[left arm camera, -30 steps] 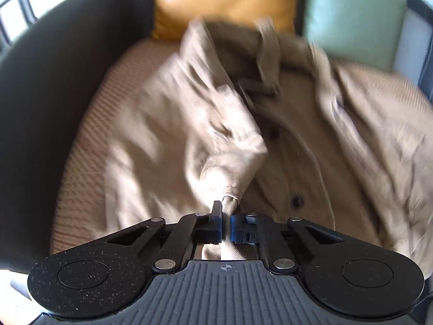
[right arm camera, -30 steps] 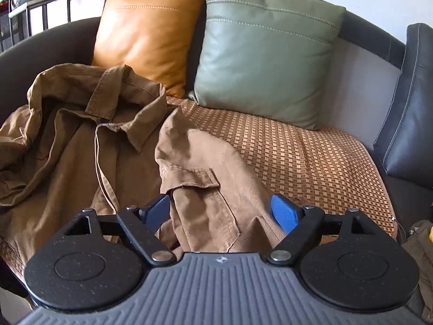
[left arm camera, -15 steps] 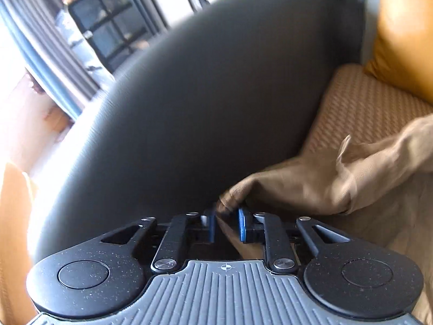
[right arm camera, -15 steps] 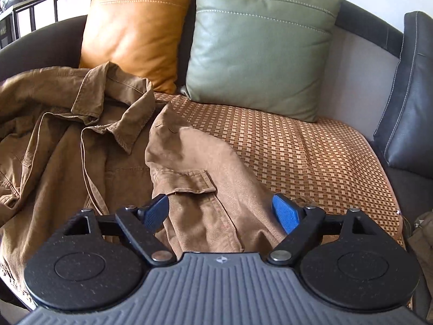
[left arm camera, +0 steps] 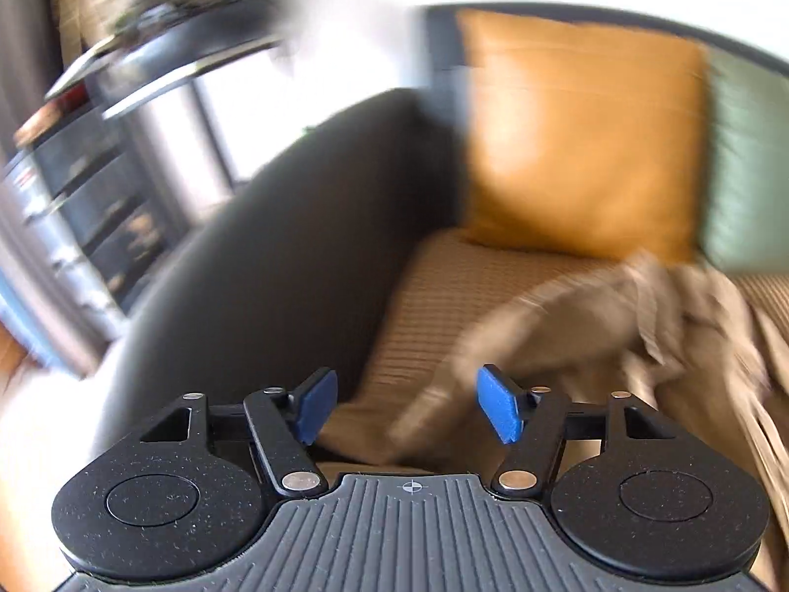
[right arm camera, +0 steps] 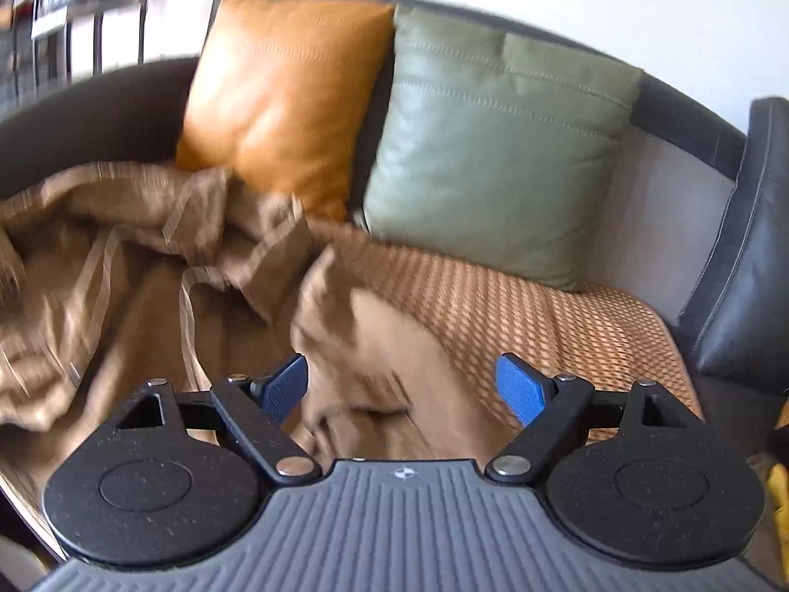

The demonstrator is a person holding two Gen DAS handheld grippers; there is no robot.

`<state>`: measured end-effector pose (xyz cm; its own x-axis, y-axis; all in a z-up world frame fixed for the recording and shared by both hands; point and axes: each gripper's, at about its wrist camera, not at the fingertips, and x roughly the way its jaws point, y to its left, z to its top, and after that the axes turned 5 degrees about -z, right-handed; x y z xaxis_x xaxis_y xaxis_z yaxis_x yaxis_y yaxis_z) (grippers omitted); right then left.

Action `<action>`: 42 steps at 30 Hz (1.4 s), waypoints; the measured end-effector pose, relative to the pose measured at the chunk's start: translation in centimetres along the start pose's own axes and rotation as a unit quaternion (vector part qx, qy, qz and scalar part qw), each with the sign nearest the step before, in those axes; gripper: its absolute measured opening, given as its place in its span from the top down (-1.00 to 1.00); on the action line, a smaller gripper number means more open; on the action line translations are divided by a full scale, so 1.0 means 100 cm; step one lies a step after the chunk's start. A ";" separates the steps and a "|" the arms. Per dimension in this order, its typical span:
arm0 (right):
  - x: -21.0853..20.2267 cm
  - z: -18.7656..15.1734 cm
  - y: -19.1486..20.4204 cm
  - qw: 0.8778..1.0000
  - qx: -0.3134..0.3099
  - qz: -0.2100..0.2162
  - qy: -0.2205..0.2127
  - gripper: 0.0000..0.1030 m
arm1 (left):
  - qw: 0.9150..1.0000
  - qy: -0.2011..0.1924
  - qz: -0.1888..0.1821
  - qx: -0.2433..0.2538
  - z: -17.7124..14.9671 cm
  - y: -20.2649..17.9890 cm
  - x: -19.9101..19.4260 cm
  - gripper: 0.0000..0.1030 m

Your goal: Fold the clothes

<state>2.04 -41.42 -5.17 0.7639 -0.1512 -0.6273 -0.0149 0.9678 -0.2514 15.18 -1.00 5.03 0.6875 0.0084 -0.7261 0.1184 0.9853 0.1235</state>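
A tan jacket (right arm camera: pixel 162 286) lies spread on the sofa's woven seat cover (right arm camera: pixel 518 306), its collar toward the cushions. In the left wrist view the jacket (left arm camera: pixel 616 325) is blurred at right, and its sleeve end (left arm camera: pixel 434 414) droops below and between the blue pads without touching them. My left gripper (left arm camera: pixel 407 407) is opening, nothing pressed in it. My right gripper (right arm camera: pixel 402 387) hangs open over the jacket's front panel (right arm camera: pixel 375 370), pads apart from the cloth.
An orange cushion (right arm camera: pixel 281 93) and a green cushion (right arm camera: pixel 493 148) lean on the sofa back. A dark armrest (left arm camera: pixel 276 266) rises at left, another dark armrest (right arm camera: pixel 739 266) at right. Shelving (left arm camera: pixel 84 187) stands beyond the left armrest.
My left gripper was shut on the sleeve end, carried it toward the left armrest, then let go and opened while swinging back toward the cushions. The right gripper stays open over the front panel.
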 end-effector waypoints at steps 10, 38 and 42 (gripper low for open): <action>0.083 -0.021 -0.053 0.994 0.041 0.065 0.074 -0.67 | 0.991 0.059 -0.071 0.102 -0.011 -0.129 0.078 -0.48; 0.132 0.102 0.006 0.991 0.105 0.078 -0.029 -0.40 | 0.994 0.082 -0.066 0.040 0.087 -0.180 0.203 -0.48; 0.179 0.118 0.065 0.986 0.097 0.135 -0.004 -0.40 | 0.994 0.089 -0.041 0.053 0.110 -0.201 0.239 -0.49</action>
<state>23.25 -35.42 -9.37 0.7540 0.1171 -0.6463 -0.0949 0.9931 0.0692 37.17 -22.54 -7.36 0.5351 -0.0321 -0.8442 0.2511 0.9602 0.1226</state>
